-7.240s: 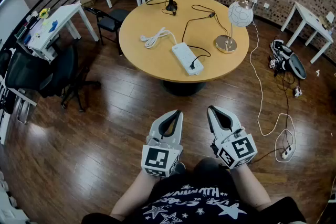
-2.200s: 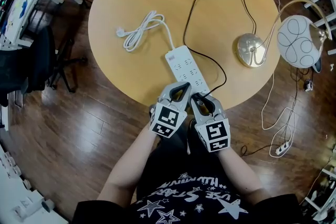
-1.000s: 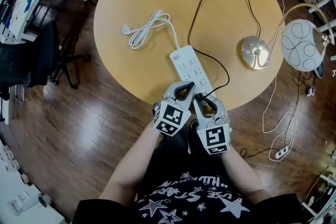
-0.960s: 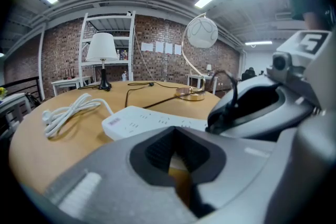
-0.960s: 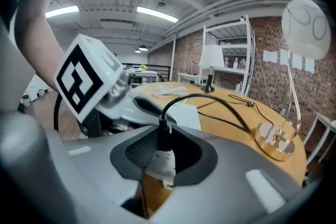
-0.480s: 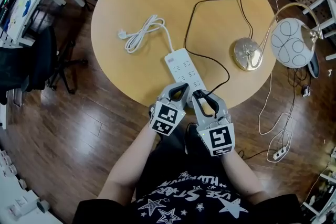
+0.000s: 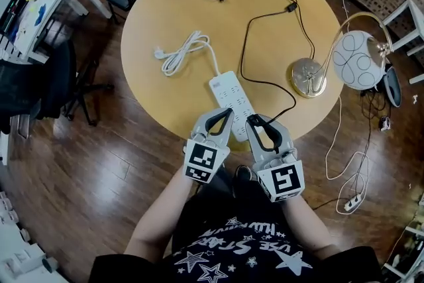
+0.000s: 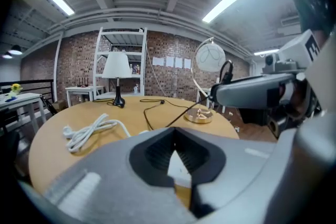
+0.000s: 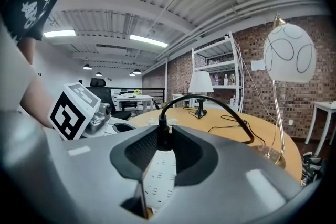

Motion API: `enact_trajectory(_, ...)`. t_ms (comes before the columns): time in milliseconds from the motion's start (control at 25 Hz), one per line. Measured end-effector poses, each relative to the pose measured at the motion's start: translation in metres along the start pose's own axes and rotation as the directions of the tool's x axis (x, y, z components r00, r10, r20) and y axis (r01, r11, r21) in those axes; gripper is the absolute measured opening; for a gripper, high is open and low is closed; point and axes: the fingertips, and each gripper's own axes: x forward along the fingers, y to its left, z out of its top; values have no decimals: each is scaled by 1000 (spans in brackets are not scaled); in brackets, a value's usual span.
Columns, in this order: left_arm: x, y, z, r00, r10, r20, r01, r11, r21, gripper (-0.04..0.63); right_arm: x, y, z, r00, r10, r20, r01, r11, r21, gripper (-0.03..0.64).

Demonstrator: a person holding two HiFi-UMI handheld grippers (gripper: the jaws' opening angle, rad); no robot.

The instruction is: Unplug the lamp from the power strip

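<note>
Right hand-held gripper point(image 9: 164, 140) pinches the upright black plug point(image 9: 164, 132), cord point(image 9: 200, 96) arching away.

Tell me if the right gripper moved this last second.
Yes: holding the plug, the right gripper drew rightward, toward the right edge of the power strip.

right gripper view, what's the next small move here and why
Probably lift the right tool straight up, away from the strip. Its jaws are clamped on the plug, just over the strip, and I can't tell whether the prongs are out. The shut left tool sits at the strip's near end, seemingly steadying it.
</note>
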Motion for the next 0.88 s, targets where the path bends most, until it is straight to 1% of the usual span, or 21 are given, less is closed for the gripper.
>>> enact_trajectory(200, -21, -3, 40, 994, 34, 107, -30, 999, -34, 3, -5, -10, 19, 998, -22, 51, 22, 1000, 3, 84)
enact_trajectory(280, -30, -4, 51, 990, 47, 135, -41, 998, -46, 3, -6, -13, 24, 998, -22, 59, 22, 1000, 2, 84)
enact_trajectory(400, -39, -7, 61, 987, 57, 152, -42, 994, -101, 3, -7, -18, 30, 997, -21, 70, 21, 1000, 8, 84)
enact_trajectory(480, -44, -6, 64, 984, 74, 160, -54, 991, -123, 3, -8, -19, 32, 997, -19, 72, 19, 1000, 9, 84)
enact_trajectory(680, -57, -7, 70, 979, 87, 184, -60, 988, -145, 3, -9, -17, 37, 998, -1, 69, 3, 1000, -31, 84)
enact_trajectory(880, -59, -9, 76, 975, 89, 202, -59, 987, -153, 3, -9, -24, 35, 998, -11, 62, 13, 1000, -26, 84)
